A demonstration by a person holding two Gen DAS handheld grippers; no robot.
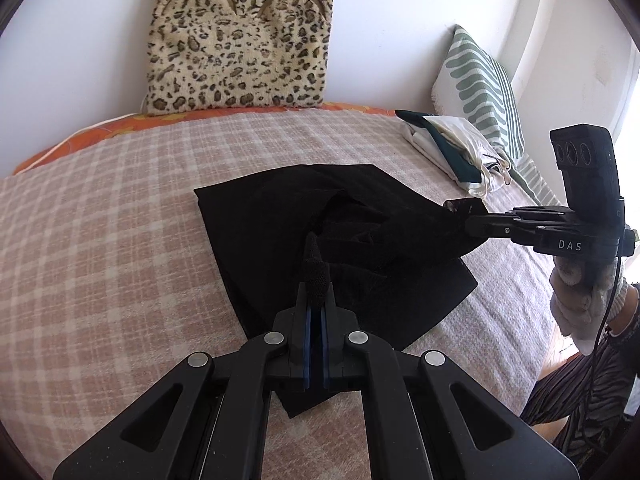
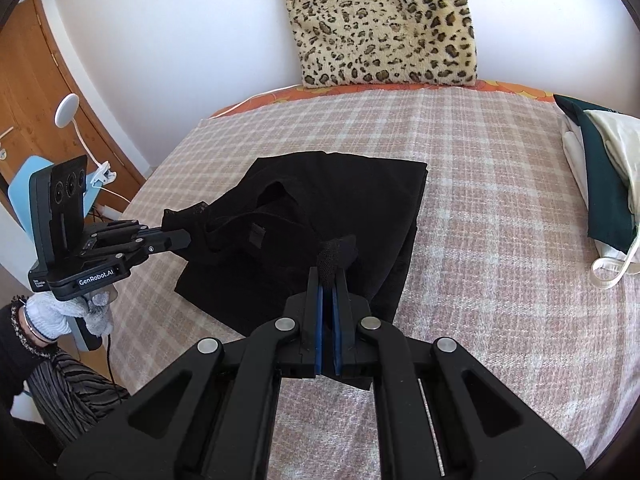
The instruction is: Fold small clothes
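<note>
While a bed with a pink-and-cream checked blanket (image 1: 120, 216) fills both views, a black garment (image 1: 280, 216) lies near its middle, partly doubled over on itself, so folding appears under way but not finished. At the blanket's right edge sits a small stack of clothes (image 2: 600, 184), dark green and cream, seemingly folded already. A leopard-print cushion (image 1: 240, 40) leans against the wall behind. The left gripper (image 1: 316, 276) has its fingers clamped on a black edge of the garment, lifted off the blanket. The right gripper (image 2: 334, 268) pinches another edge likewise. Judging by this, the raised edges must be laid down and smoothed, perhaps folded again.
</note>
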